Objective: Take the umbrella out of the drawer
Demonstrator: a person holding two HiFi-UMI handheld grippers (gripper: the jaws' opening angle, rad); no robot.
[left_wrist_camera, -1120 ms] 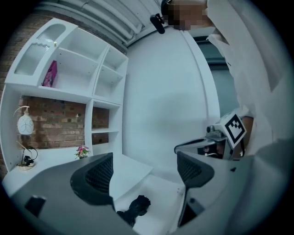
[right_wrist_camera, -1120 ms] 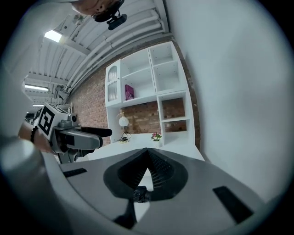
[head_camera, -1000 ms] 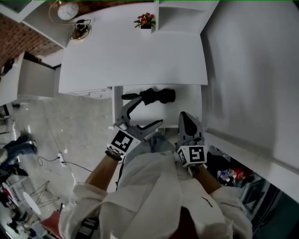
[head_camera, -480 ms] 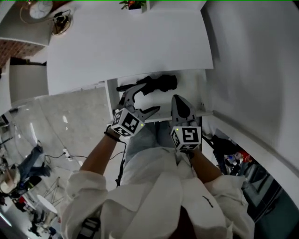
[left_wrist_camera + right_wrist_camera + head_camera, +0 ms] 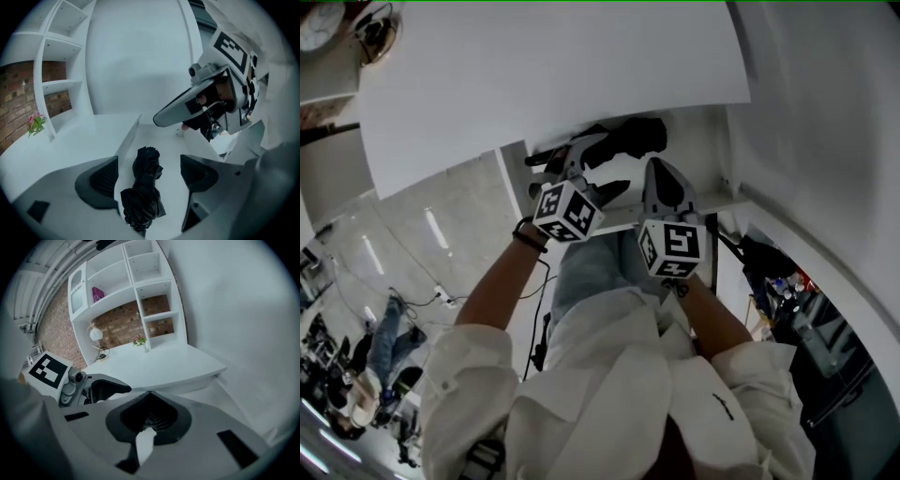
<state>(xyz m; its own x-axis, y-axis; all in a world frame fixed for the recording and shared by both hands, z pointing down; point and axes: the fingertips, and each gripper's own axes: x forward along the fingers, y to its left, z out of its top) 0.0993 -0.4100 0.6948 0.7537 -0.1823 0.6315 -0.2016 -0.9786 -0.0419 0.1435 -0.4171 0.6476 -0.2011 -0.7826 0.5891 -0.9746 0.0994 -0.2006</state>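
A black folded umbrella (image 5: 623,141) lies in the open white drawer (image 5: 712,202) under the desk edge. My left gripper (image 5: 595,169) is open at the umbrella's left end. In the left gripper view the umbrella (image 5: 143,187) lies lengthwise between the two dark pads (image 5: 105,180), with a gap on each side. My right gripper (image 5: 661,169) is shut, its tip over the drawer beside the umbrella's right part. In the right gripper view its jaws (image 5: 149,394) meet at the tip, with nothing clearly held.
The white desk top (image 5: 544,84) overhangs the drawer's far side. A clock (image 5: 319,23) and a lamp (image 5: 375,23) stand at the back left. White shelves (image 5: 140,287) and a small flower pot (image 5: 138,340) are behind. A dark bag (image 5: 764,262) sits to the right.
Both grippers have moved forward to the drawer. The left gripper's open jaws have come around the umbrella's near end, and the right gripper's tip is now past the drawer front.
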